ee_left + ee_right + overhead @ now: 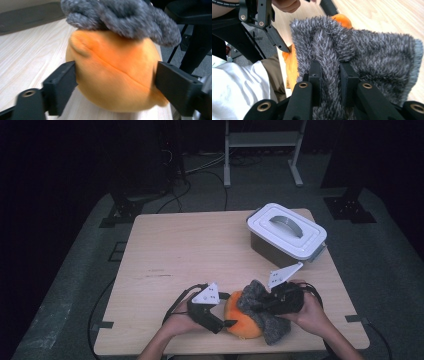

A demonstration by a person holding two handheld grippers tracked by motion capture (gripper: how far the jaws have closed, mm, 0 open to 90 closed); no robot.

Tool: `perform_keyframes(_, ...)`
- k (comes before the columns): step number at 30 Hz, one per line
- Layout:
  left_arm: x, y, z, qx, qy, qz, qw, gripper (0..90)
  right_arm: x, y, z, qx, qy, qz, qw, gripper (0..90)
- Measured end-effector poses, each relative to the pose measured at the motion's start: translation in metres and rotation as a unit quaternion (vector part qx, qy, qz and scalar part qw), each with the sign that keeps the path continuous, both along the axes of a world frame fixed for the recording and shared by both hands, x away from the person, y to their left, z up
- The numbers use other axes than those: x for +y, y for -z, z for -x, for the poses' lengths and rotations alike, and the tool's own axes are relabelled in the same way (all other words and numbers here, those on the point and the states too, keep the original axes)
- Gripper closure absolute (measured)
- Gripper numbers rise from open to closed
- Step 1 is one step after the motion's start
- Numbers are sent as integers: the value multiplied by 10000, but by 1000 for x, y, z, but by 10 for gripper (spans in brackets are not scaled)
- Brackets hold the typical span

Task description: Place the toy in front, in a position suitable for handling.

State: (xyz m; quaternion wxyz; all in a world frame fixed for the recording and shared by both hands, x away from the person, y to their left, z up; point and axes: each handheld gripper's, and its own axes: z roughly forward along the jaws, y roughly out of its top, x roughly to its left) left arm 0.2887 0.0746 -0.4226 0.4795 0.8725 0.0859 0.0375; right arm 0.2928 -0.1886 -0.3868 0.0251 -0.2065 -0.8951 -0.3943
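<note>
Here, at the near edge of a pale wooden table (190, 250), a person works two hand-held black grippers over a round orange plush toy (240, 320). The left gripper (222, 317) has its jaws set against either side of the toy's body, clasping it where it rests on the tabletop; the left gripper view shows the orange plush toy (112, 80) squeezed between them. The right gripper (260, 305) is clenched on a fold of a fuzzy grey fabric cloth (265, 312) draped over the toy's top and right side, the pinched ridge of pile (329, 75) standing between its jaws. Well apart, toward the far right, sits a white-lidded rectangular plastic box (287, 232) with a grey handle.
</note>
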Motion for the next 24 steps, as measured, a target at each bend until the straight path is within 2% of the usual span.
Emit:
perform_keyframes(3,-5,1,1,-10,7,-36,10000,149,-1,3,5,18,-10,-41,10000,741)
perform_keyframes(6,-6,1,2,-62,-12,-30,10000,215,-1,2,6,-6,-10,21,10000,741)
perform_keyframes(11,-4,1,3,-118,-7,-68,9999,232,9,-15,4,-235,-104,168,9995,741)
perform_keyframes(15,-5,0,6,-272,41,-168,9995,234,22,-25,1,-324,-201,122,9992,741)
perform_keyframes(19,0,2,5,-250,3,-192,9995,234,27,-22,-3,-314,-283,189,9989,741)
perform_keyframes(24,2,4,5,-273,14,-196,9994,234,13,-12,-1,-155,-117,174,9997,740)
